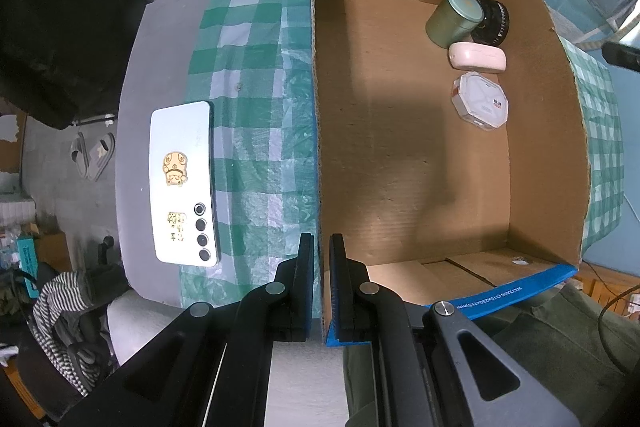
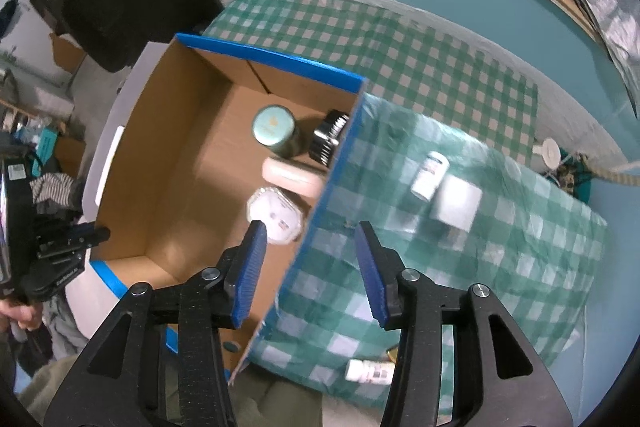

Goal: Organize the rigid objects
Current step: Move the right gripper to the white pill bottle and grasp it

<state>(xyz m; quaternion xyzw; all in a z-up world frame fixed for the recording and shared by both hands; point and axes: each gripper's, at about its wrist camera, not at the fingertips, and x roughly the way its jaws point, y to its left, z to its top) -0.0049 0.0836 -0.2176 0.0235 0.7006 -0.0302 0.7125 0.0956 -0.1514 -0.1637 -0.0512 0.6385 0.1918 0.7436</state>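
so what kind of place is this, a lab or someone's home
Most likely a lived-in room at home, not a lab: a table under a green checked cloth, slippers on the floor beside it, and striped clothing heaped nearby.

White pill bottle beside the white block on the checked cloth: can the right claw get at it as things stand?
Probably yes. The right claw is open and empty, and the white pill bottle lies outside the cardboard box with only bare cloth between.

A green checked cloth (image 1: 256, 131) covers the bench under the claw; sandals (image 1: 93, 155) and striped clothing (image 1: 60, 307) lie on the floor off its left.
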